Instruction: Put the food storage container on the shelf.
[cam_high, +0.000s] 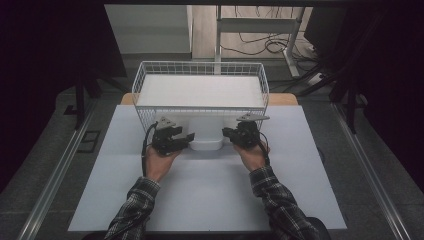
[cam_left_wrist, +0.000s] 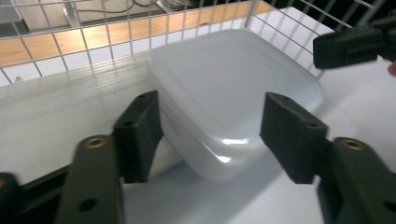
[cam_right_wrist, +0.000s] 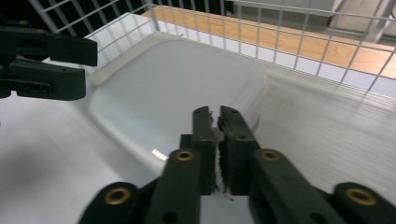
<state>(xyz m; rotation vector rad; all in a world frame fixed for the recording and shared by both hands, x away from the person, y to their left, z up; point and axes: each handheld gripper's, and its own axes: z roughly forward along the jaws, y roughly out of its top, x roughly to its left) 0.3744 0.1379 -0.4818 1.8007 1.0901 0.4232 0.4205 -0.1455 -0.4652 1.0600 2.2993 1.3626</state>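
Jaws wide on left gripper (cam_high: 186, 136), pressed together on right gripper (cam_high: 227, 132), flanking container (cam_high: 206, 134).

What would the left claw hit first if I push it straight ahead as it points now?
Most likely the translucent lidded container: the left claw is open, its jaws either side of the container's near corner. The wire basket stands behind it.

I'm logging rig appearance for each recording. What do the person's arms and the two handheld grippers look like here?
Both forearms wear dark plaid long sleeves with bare hands. The left gripper and right gripper are black, each topped by a grey three-cornered plate and trailing a black cable. Up close, the blocky black fingers sit on arms with brass-coloured rivets.
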